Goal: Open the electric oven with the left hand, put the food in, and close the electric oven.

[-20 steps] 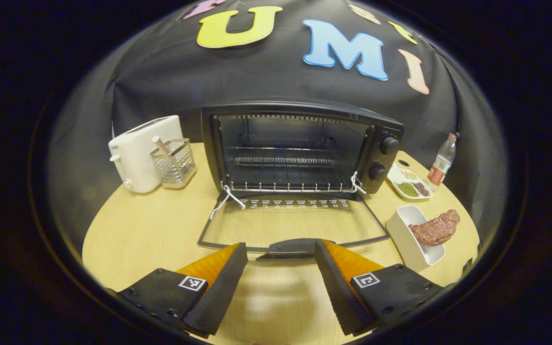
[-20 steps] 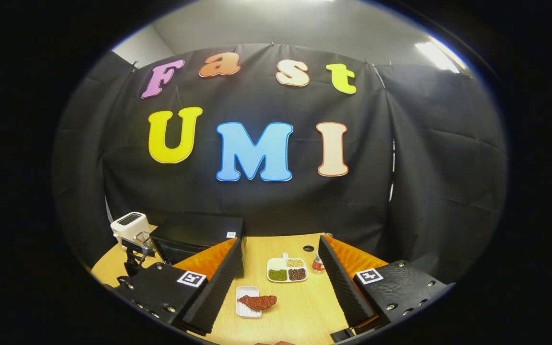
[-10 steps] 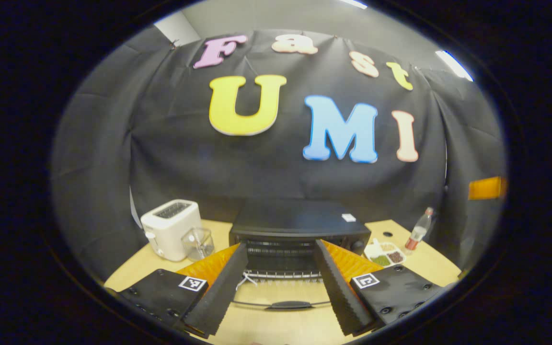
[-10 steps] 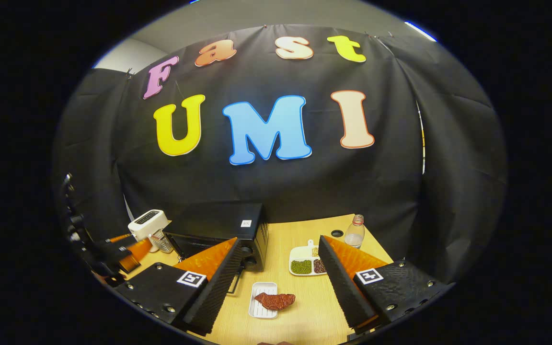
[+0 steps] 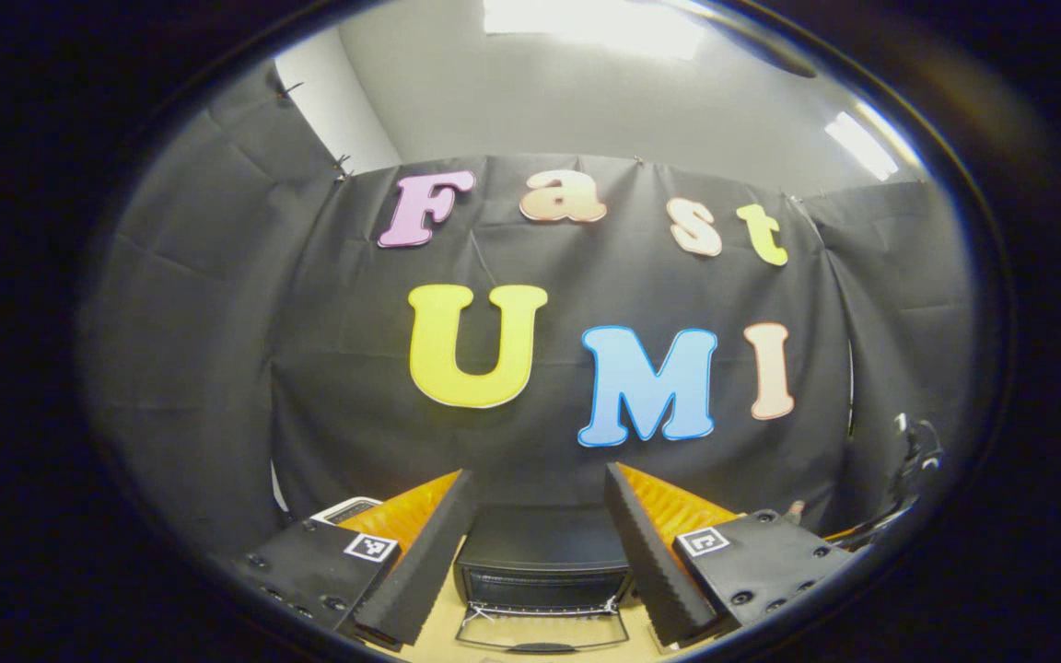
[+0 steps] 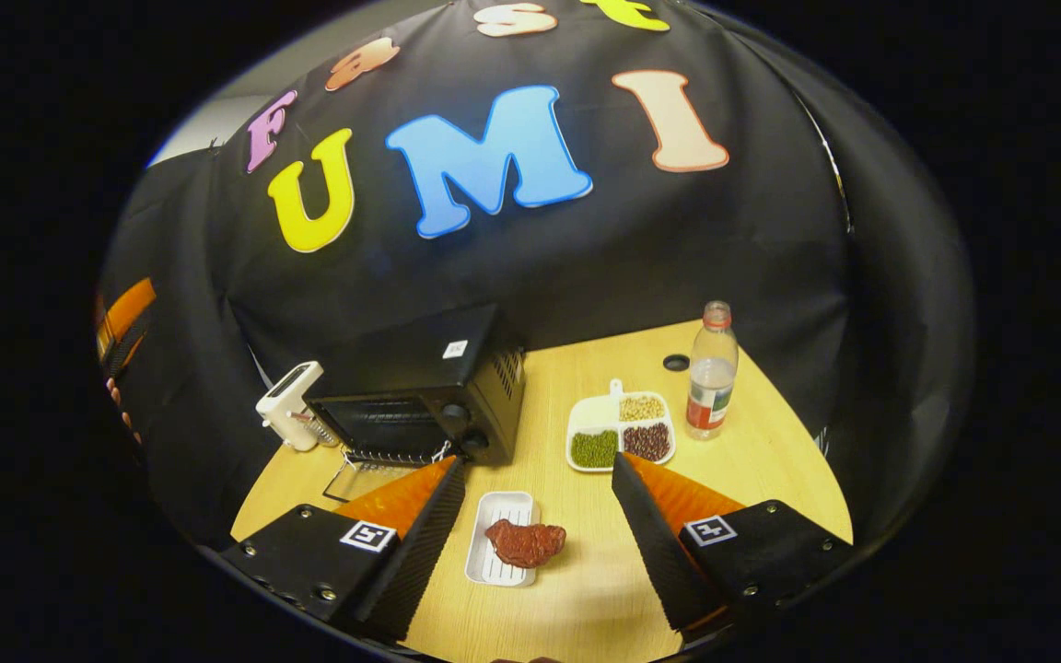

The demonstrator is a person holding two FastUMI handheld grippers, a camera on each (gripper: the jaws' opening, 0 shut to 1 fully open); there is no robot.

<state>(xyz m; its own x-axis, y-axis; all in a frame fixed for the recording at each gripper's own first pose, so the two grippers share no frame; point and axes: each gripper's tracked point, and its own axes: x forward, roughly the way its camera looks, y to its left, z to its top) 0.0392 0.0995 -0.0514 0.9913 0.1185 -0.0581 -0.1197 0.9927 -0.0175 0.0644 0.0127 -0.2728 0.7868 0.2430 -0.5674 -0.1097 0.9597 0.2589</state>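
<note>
Oven open, meat waiting on its tray

The right gripper (image 6: pixel 538 474) hangs spread wide and empty above the meat (image 6: pixel 525 542), which lies half on the white tray (image 6: pixel 496 552), in front of the electric oven (image 6: pixel 420 391). The oven's door (image 5: pixel 542 632) lies flat. The left gripper (image 5: pixel 538 488), also wide and empty, is raised well above the oven.

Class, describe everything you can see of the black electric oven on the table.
The black electric oven is a boxy countertop unit standing upright on the light wooden table, beside a white toaster. Its glass door lies folded down, open, showing a wire rack inside. Two round knobs sit on its front right; a small white sticker marks the top.
</note>
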